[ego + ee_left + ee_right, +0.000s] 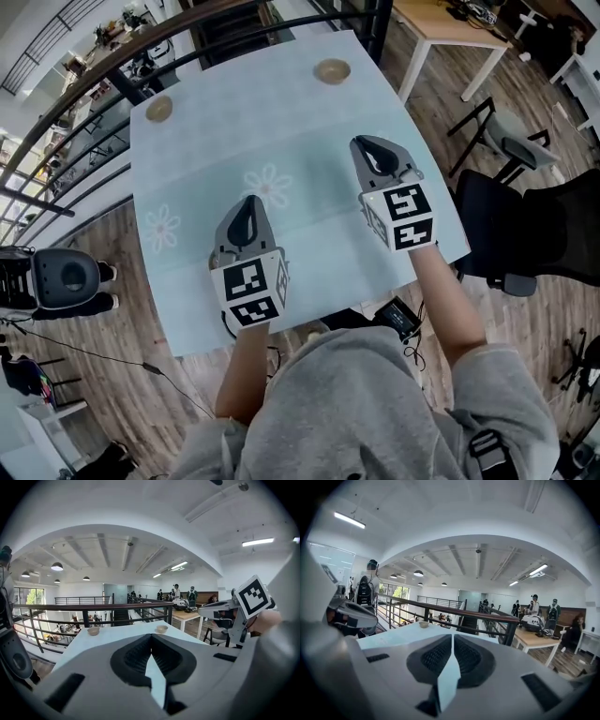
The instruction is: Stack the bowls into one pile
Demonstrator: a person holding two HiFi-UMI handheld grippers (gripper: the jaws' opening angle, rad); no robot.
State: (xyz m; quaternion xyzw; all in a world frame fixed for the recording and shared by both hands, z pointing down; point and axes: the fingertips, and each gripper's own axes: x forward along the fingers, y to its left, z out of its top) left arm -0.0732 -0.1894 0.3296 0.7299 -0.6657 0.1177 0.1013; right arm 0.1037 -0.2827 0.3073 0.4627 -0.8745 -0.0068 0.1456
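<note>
Both bowls sat upright at the far edge of the table (309, 234), well ahead of both sets of jaws and well apart from each other. The right gripper (362, 143) had its jaws closed tip to tip with nothing between them, and the right-hand bowl (332, 70) lay ahead of those tips and slightly to their left, nearer to this gripper than to the other. The left gripper (249, 201) was closed and empty in the same way, and it was held farther back from the bowls. In its own view the right-hand bowl showed just right of its jaw line, and the left-hand bowl (159, 108) lay ahead and off to the left. The right gripper view showed only one bowl, a little left of its jaw line, and I could not tell which of the two it was. As I judge it, each hand would reach forward to the bowl on its own side. Being round, the bowls fixed no grip direction, but closed jaws would have to part before taking a rim.
</note>
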